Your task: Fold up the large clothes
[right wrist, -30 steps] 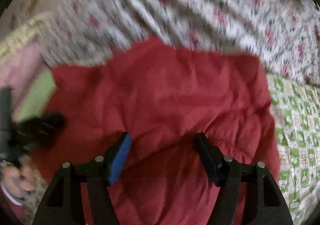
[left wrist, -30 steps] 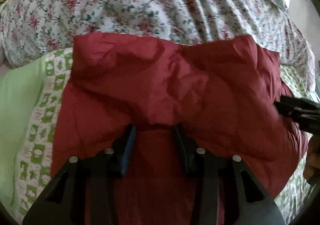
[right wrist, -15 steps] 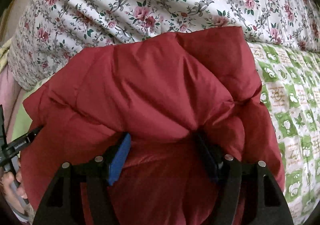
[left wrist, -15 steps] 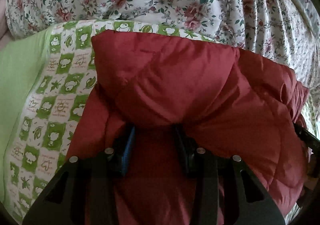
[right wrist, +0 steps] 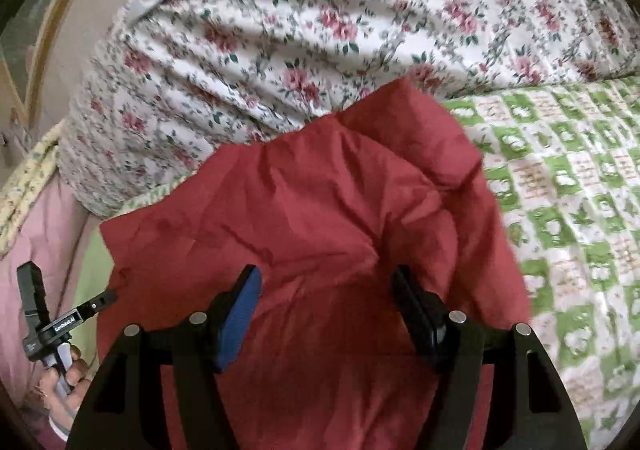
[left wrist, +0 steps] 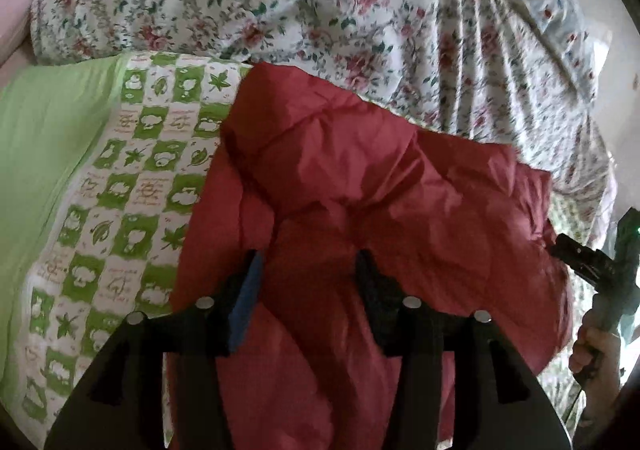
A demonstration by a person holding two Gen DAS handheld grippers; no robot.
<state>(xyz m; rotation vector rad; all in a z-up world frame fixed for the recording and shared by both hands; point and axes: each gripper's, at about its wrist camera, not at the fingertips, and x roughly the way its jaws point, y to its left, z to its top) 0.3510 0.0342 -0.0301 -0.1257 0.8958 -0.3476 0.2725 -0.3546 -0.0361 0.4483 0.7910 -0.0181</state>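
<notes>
Two grippers hang over one red padded jacket point(left wrist: 380, 217), which lies bunched on a bed, on the green-and-white checked sheet point(left wrist: 132, 177), with its far edge up against the flowered quilt point(left wrist: 320, 1) heaped along the far side of the bed. The left gripper point(left wrist: 306, 270) has its fingers spread, the blue pad and the black one standing apart with red cloth showing between them; I judge it released, hovering just above the cloth and pinching nothing. The right gripper point(right wrist: 326, 290) is likewise spread wide over the jacket, and no fold is caught between its pads. The jacket's folded bulk lies straight ahead of both grippers and below them, its long axis running across the bed from one gripper to the other, so each hand is nearer its own end: the left one to the edge beside the checked sheet, the right one to the end by the pink cover point(right wrist: 44, 234) at the bed's side. From the left wrist view the right gripper shows at the jacket's right end, just beside the cloth. The fold looks partly made but puffy; the next move likely calls for pressing or taking hold of the near edge again, and the slippery padding may spring back open.
</notes>
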